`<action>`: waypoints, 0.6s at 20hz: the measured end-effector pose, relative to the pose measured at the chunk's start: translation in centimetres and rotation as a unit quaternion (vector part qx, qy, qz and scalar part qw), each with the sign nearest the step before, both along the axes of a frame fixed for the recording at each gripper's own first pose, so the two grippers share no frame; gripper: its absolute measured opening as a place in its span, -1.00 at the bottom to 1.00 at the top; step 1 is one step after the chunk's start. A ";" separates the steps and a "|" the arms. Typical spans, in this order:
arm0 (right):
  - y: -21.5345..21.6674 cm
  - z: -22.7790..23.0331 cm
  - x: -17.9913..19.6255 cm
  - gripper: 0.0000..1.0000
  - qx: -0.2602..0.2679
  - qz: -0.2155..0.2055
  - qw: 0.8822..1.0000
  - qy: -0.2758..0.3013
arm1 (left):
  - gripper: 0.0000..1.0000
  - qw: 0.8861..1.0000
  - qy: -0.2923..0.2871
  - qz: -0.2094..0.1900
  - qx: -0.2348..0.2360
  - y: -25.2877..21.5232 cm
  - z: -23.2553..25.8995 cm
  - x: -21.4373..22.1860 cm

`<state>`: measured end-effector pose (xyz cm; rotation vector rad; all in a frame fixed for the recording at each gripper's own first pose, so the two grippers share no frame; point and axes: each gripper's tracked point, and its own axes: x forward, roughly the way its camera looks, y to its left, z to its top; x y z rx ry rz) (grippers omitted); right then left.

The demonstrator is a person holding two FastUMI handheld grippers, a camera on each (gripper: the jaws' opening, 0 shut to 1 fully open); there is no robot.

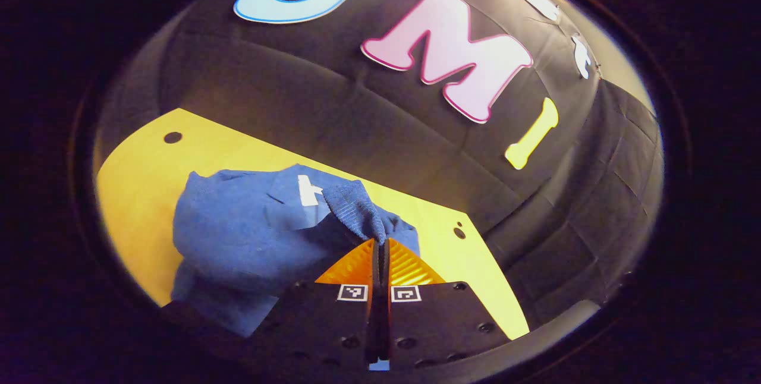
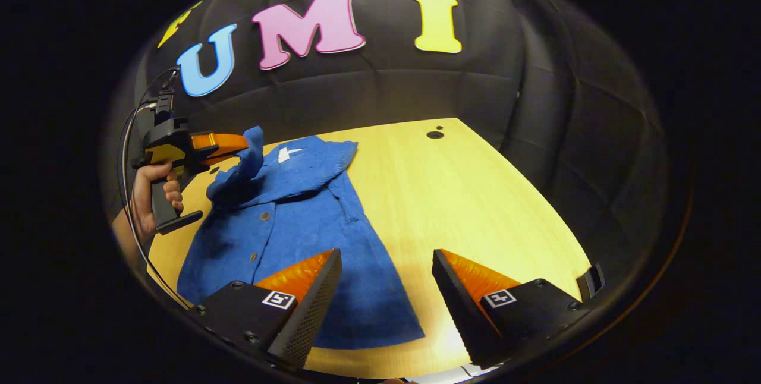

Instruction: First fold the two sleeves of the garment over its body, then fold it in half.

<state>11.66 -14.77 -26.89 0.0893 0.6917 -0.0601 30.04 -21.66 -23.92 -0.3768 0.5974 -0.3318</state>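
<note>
A blue knitted cardigan [image 2: 309,223] with buttons lies on the yellow wooden table [image 2: 475,205]. My left gripper [image 1: 381,247] is shut on the ribbed cuff of a sleeve [image 1: 357,208] and holds it lifted above the garment's body [image 1: 238,235]. In the right gripper view a hand holds that left gripper [image 2: 235,145] at the left, with the blue sleeve [image 2: 250,158] hanging from its orange fingers over the cardigan's upper part. My right gripper [image 2: 386,280] stands open above the cardigan's lower hem and the bare table, with nothing between its fingers.
The table has small dark holes [image 2: 435,134] near its far edge and another hole [image 1: 172,137] at its corner. Bare tabletop stretches to the right of the cardigan. The black cloth wall rises behind the table.
</note>
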 end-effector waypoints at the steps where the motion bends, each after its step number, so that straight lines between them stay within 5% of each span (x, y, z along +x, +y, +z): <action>1: -0.5 -0.4 -0.2 0.96 0.000 -0.007 1.000 0.005 | -1.00 1.000 -0.001 -0.010 0.006 -1.4 -0.2 0.2; 3: -1.3 -0.9 -0.8 0.96 -0.001 -0.017 1.000 0.013 | -0.91 0.999 0.001 -0.022 0.027 -3.1 -1.7 0.9; 6: -1.6 -1.4 -1.0 0.96 -0.006 -0.023 0.999 0.026 | 0.75 0.999 -0.010 -0.024 0.028 -4.0 -1.5 0.5; 12: -0.4 -3.5 -1.5 0.96 -0.009 0.008 0.998 0.061 | 0.68 0.996 -0.025 0.024 0.081 3.4 -1.1 -6.4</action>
